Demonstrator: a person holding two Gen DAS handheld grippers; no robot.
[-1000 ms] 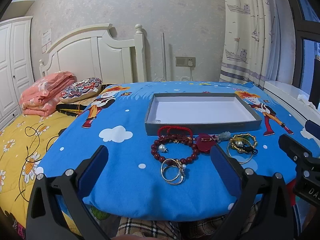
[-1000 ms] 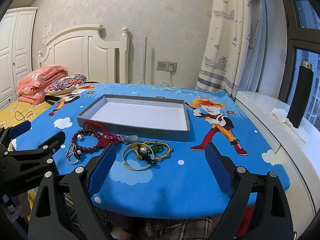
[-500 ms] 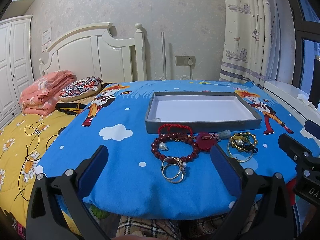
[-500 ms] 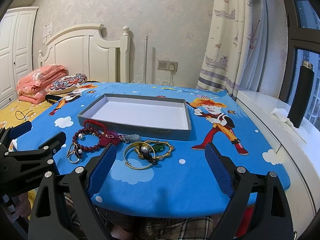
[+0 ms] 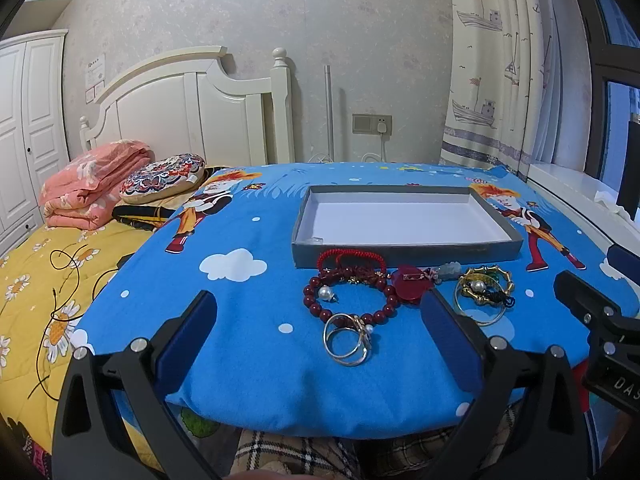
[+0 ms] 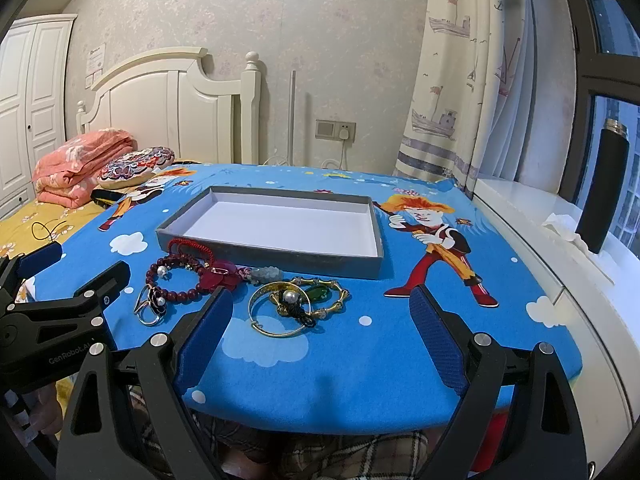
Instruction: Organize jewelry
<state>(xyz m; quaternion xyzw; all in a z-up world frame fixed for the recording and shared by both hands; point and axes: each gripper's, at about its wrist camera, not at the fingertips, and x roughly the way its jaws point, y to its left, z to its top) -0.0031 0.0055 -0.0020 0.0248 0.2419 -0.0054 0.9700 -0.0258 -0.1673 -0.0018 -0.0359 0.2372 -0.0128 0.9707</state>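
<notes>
Jewelry: I see it in a loose cluster on the blue cartoon cloth of the desk point(image 5: 248, 344), just in front of the tray.
Bead bracelet point(image 5: 352, 300): dark red, left in the cluster, a red cord loop point(image 5: 352, 257) just behind it against the tray wall.
Rings point(image 5: 347, 340): two metal hoops touching the bracelet's near edge.
Gold bangles point(image 6: 298, 306): right side of the cluster, overlapping, with a pearl and a black knot on top.
Tray point(image 6: 272, 256): grey, shallow, white inside; nothing lies in it.
Left claw point(image 5: 320, 328): I hold it wide apart, gripping nothing, low at the desk's near edge with the rings between its pads.
Right claw point(image 6: 322, 322): also wide, gripping nothing, with the bangles between its pads.
Surroundings: a bed point(image 5: 44, 280) with a yellow daisy cover to the left.
</notes>
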